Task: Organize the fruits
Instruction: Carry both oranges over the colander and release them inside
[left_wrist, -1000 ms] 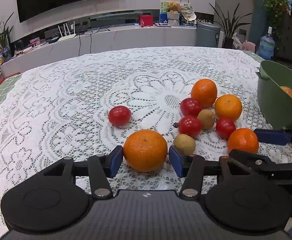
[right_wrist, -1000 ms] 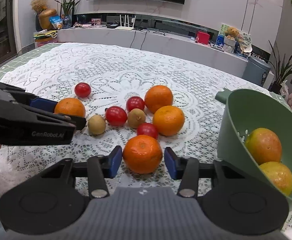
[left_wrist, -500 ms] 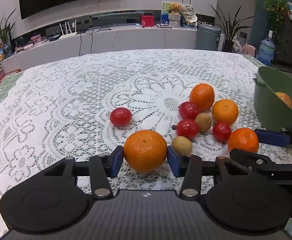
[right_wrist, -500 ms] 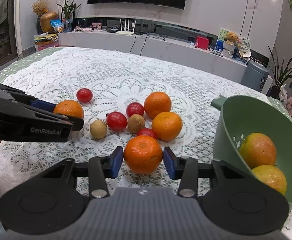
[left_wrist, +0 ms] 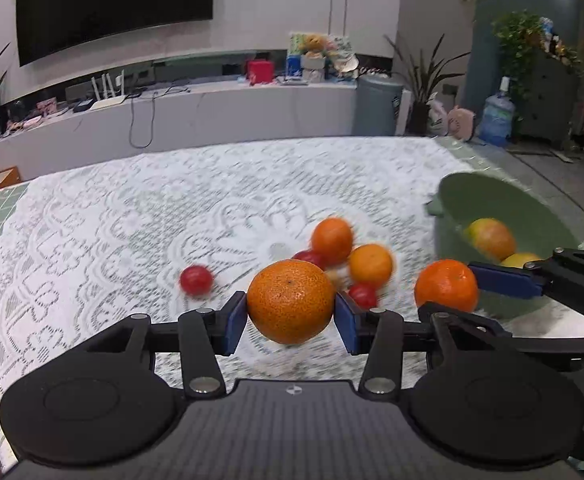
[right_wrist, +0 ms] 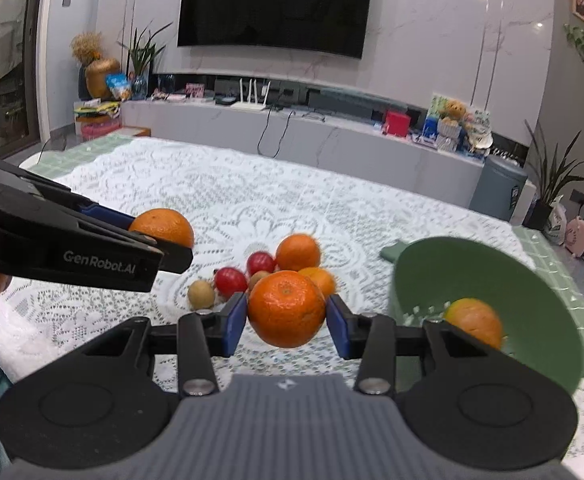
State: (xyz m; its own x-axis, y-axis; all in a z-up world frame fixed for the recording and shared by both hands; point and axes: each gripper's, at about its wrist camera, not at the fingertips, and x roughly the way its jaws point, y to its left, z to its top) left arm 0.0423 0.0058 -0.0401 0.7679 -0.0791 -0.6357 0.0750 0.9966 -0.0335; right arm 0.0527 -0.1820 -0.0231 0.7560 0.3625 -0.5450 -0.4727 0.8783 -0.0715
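Two oranges (right_wrist: 298, 253) and three tomatoes (right_wrist: 231, 282) lie on my table; left gripper (left_wrist: 290, 317) and right gripper (right_wrist: 286, 320) each clamp an orange aloft.

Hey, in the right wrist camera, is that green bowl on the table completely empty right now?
No, the green bowl already holds an orange-yellow fruit lying inside, near its lower rim.
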